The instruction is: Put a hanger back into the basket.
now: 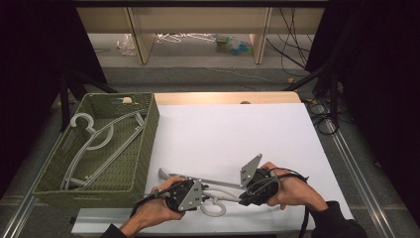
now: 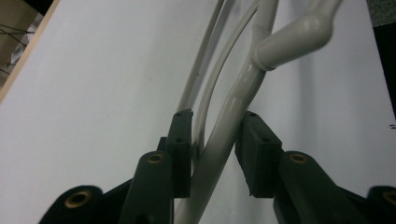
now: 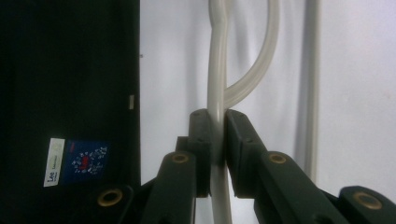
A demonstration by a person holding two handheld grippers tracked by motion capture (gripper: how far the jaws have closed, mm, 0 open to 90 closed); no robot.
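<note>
A pale grey plastic hanger (image 1: 210, 180) lies on the white tabletop (image 1: 237, 129) near the front edge, its hook (image 1: 214, 208) curling toward me. My left gripper (image 1: 204, 196) comes at it from the left. In the left gripper view the jaws (image 2: 212, 137) stand on either side of the hanger's shoulder arm (image 2: 224, 140) and thin rail, with both pads against them. My right gripper (image 1: 241, 200) meets the hanger from the right. In the right gripper view its jaws (image 3: 217, 140) are clamped on a thin grey arm of the hanger (image 3: 217, 84).
A green woven basket (image 1: 148, 144) stands at the table's left and holds more grey hangers (image 1: 99, 141). Beyond the table lie a floor with cables and shelf legs (image 1: 141, 44). Dark drapes flank both sides.
</note>
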